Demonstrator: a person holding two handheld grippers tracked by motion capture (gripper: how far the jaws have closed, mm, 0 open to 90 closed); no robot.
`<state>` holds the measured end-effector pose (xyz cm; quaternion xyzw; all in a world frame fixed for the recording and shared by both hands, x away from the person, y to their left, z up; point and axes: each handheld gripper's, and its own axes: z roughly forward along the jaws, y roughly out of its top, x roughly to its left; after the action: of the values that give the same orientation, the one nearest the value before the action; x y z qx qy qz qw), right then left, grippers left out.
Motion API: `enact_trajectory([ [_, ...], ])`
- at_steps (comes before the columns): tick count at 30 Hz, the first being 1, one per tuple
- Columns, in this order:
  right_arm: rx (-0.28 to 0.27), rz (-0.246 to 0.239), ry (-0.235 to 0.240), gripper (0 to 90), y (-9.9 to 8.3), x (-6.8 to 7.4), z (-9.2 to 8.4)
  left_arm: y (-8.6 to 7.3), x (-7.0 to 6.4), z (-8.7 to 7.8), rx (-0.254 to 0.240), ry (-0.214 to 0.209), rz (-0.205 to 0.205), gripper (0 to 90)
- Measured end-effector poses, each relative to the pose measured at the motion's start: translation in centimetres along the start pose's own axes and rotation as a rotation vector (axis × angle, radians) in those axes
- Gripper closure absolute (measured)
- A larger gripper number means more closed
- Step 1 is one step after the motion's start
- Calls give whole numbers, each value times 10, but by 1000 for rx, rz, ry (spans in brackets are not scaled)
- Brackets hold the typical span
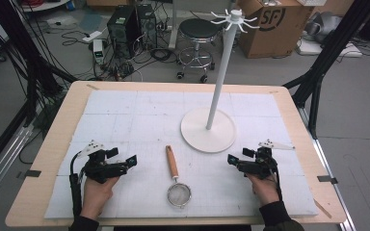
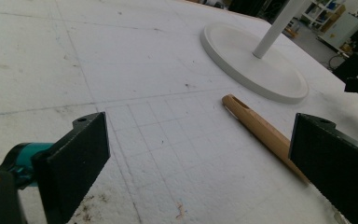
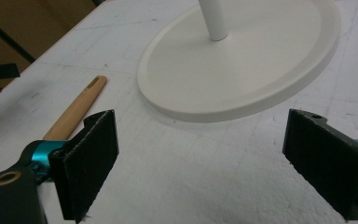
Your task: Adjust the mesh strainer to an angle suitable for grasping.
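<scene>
A: Strainer (image 1: 176,183) is lying flat on the white foam mat (image 1: 125,120) that is covering the table (image 1: 53,139), midway between the two hands; wooden handle (image 1: 172,162) is pointing away from the person toward the round base (image 1: 208,130) of the white hook stand (image 1: 220,72), mesh bowl (image 1: 179,194) is sitting nearest the person.

B: Claws?

A: Left claw (image 1: 124,161) is standing wide open, nothing between the jaws. Right claw (image 1: 237,159) is also gaping, empty. Both are resting just off the strainer, one on each side.

B: Judging the step: picking the strainer up, likely for hanging on the stand. How to do it cleanly?

A: Going for the handle, not the mesh, which looks easy to dent. Left gripper view is showing the handle (image 2: 261,130) just ahead of the right-hand jaw, so a small swing over is lining it up. Jaws should be straddling the handle across its width, near mid-length, so the bowl isn't tipping it. Handle end is carrying a slot (image 2: 233,100), and leaving that end free should be helping with hooking.

B: Any writing?

A: Cardboard box (image 1: 274,24) on the floor behind the table is bearing "SF" in a ring. Nothing legible on the strainer or stand.
</scene>
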<state>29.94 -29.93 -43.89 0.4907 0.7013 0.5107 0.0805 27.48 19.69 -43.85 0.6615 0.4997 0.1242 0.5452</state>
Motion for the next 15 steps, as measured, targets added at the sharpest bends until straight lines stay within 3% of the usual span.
enact_trajectory([
  [15, 5, -4, 8, 122, 0, 2, 2, 0, 0, 0, 6, 2, 1, 60],
])
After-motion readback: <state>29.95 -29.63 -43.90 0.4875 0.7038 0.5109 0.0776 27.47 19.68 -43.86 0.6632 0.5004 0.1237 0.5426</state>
